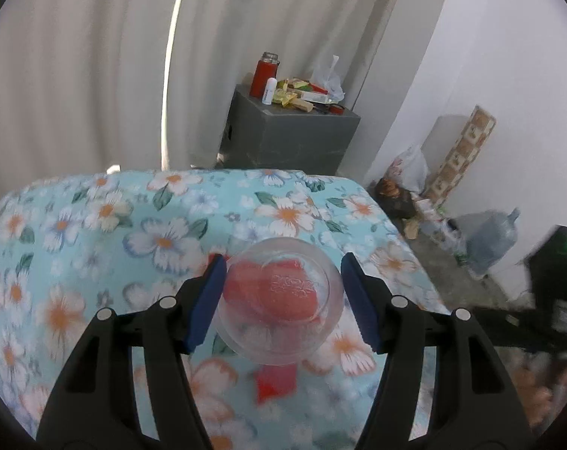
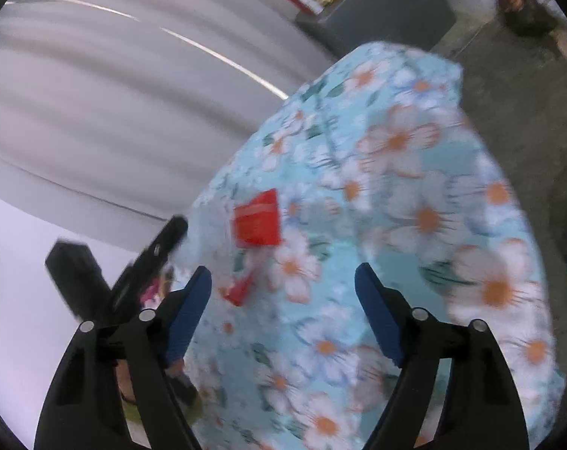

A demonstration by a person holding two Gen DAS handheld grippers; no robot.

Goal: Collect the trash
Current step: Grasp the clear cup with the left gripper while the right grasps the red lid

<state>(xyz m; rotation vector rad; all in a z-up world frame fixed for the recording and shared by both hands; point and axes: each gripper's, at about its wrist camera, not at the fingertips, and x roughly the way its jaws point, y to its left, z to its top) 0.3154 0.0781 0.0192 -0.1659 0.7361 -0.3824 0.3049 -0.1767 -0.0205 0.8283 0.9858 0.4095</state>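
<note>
A clear plastic cup [image 1: 279, 300] sits between the blue pads of my left gripper [image 1: 283, 300], over the floral bed cover [image 1: 133, 232]. Both pads rest against its sides, so the gripper is shut on it. Red shows through the cup, and a red wrapper [image 1: 275, 382] lies blurred on the cover just below it. In the right wrist view my right gripper [image 2: 283, 311] stands open above the same cover with nothing between its fingers. A flat red wrapper [image 2: 257, 219] lies ahead of it, and a smaller red piece [image 2: 240, 292] sits near its left pad.
A grey cabinet [image 1: 287, 135] beyond the bed carries a red flask [image 1: 262, 75], snack packets and a plastic bag. Bags, a patterned board and a large water jug [image 1: 493, 240] stand on the floor at the right wall. White curtains hang behind the bed.
</note>
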